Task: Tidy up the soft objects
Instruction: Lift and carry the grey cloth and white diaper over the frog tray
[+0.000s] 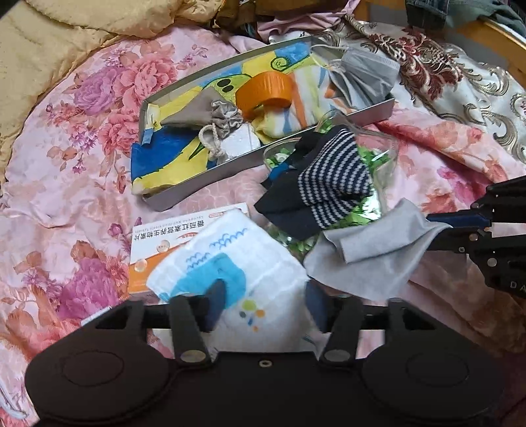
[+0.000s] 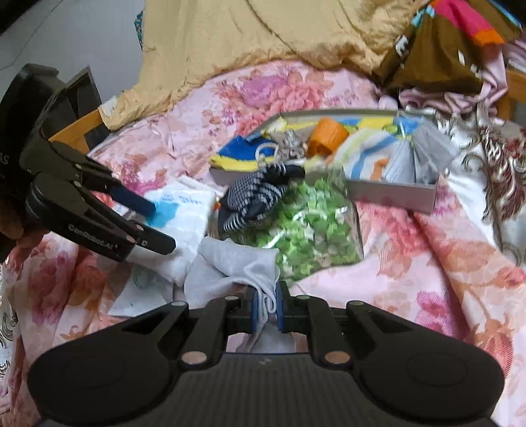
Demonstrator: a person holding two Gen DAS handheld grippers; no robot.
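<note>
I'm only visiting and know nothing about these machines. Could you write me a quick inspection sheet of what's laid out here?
Surface: pink floral bedspread, rumpled.
Job's things: grey cloth; white nappy with blue print; striped navy sock on a clear bag of green bits; metal tray holding a grey drawstring pouch, grey face mask.
Clutter: orange ring in tray; orange-white box.
Grippers: right gripper shut on grey cloth; left gripper open over nappy.
Cables: nothing seen.
Surroundings: tan quilt, heaped clothes.

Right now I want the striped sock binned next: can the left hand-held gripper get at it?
Probably yes: the left hand-held gripper is open over the white diaper, and the striped sock lies uncovered just beyond.
</note>
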